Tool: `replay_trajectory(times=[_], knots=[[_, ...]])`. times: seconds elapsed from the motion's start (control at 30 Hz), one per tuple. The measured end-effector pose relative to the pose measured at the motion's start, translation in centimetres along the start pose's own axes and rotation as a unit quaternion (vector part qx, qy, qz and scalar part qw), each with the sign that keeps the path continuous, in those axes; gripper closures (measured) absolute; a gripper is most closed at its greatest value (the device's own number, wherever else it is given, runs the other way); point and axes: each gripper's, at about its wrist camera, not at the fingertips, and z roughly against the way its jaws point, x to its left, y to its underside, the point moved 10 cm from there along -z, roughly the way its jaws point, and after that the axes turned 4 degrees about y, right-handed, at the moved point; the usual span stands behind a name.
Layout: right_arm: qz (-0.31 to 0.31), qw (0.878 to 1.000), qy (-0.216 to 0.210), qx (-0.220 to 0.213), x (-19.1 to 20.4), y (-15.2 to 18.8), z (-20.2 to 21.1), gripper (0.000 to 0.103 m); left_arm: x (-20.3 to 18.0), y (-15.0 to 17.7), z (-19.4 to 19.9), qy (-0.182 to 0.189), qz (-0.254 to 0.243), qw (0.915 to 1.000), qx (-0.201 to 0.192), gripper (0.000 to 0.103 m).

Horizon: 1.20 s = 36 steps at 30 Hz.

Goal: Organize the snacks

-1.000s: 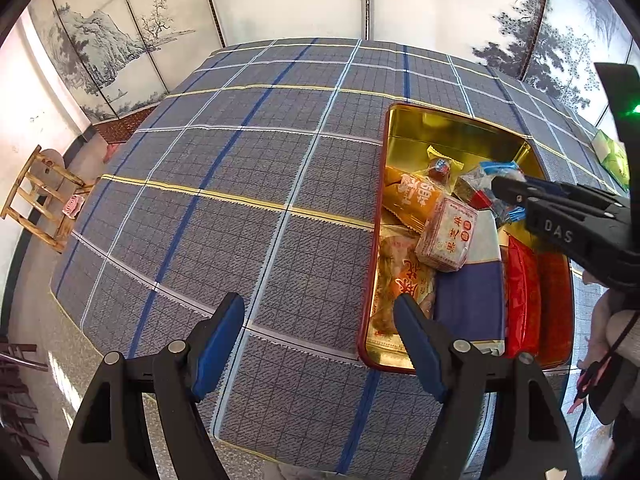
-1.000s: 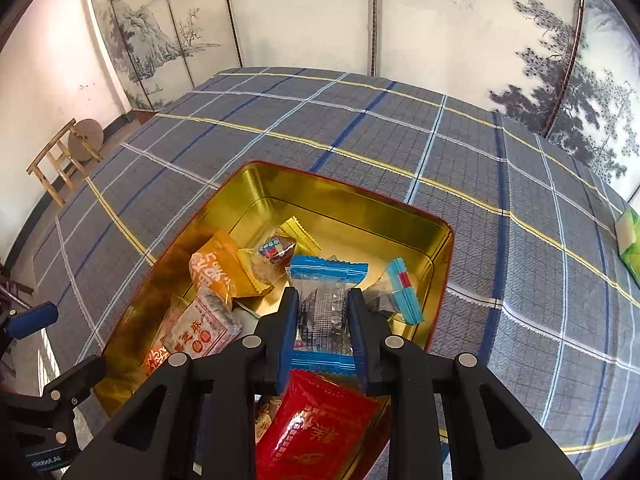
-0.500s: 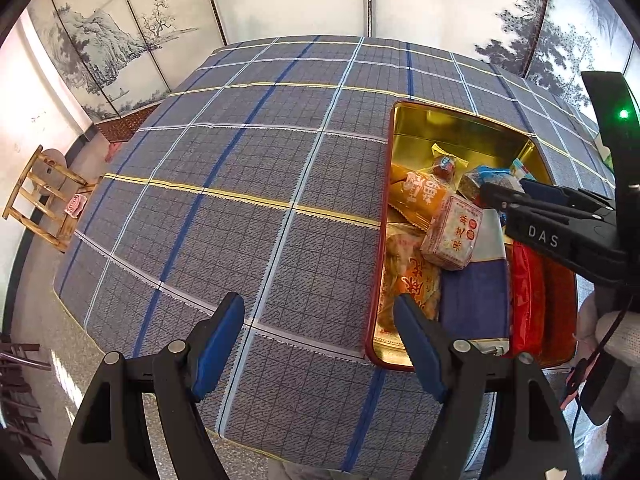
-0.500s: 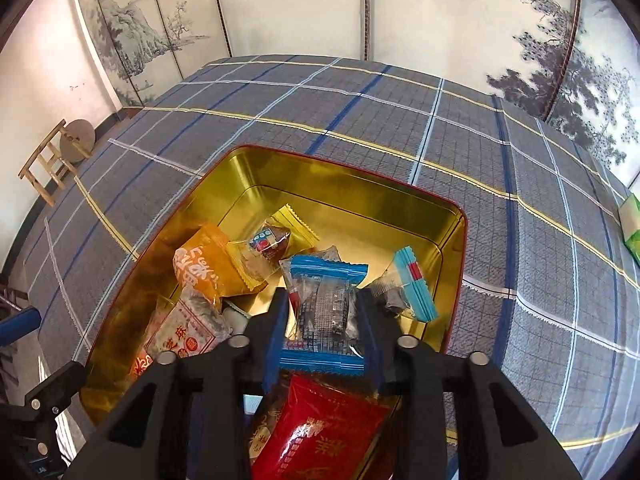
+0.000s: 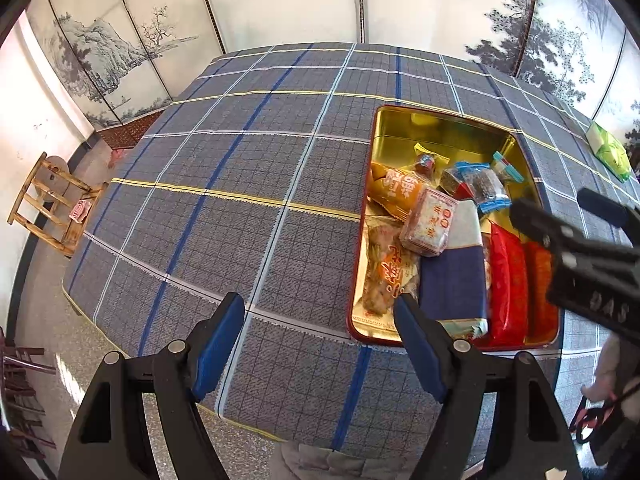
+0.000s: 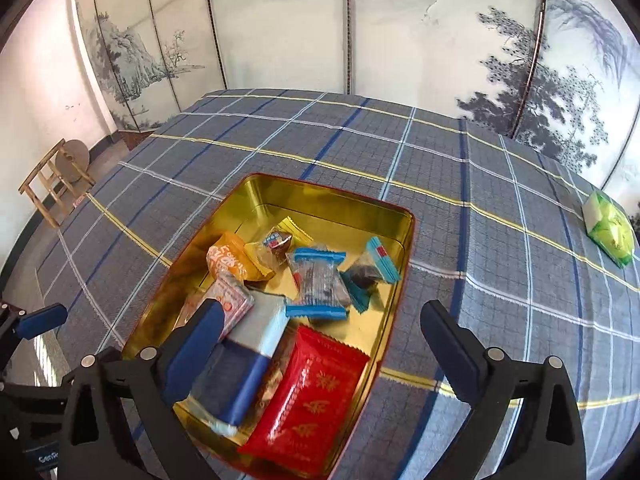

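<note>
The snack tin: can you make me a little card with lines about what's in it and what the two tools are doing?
container: gold tin, red outside, on checked cloth
inside: blue-ended clear snack, red packet, orange packet, navy pack, more
outside tin: green packet
right tool: jaws just opened wide, holding nothing
left tool: open, empty, above the cloth

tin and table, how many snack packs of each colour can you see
clear with blue ends: 2
red or orange-red: 2
orange: 1
yellow: 1
white and red: 1
navy: 1
clear with orange print: 1
green, outside the tin: 1
total: 10
</note>
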Motion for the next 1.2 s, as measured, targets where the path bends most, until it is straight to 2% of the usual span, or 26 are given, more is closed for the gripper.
replay_trajectory(times=[0.2, 0.37, 0.63, 1.2], knots=[[0.006, 0.999, 0.008, 0.031, -0.4, 4.2, 1.4, 0.003, -1.4, 0.8, 0.6, -0.002, -0.017, 0.9998, -0.001, 0.028], [-0.003, 0.999, 0.004, 0.041, -0.7, 6.1, 2.0, 0.002, -2.3, 1.3, 0.8, -0.004, -0.024, 0.9997, 0.002, 0.028], [-0.011, 0.999, 0.017, 0.049, -1.6, 6.8, 2.3, 0.002, -3.0, 1.6, 0.9, -0.008, -0.03, 0.9995, 0.003, 0.028], [-0.016, 0.998, 0.01, 0.061, -1.7, 7.2, 2.0, 0.002, -3.3, 1.4, 0.9, -0.008, -0.031, 0.9995, 0.007, 0.028]])
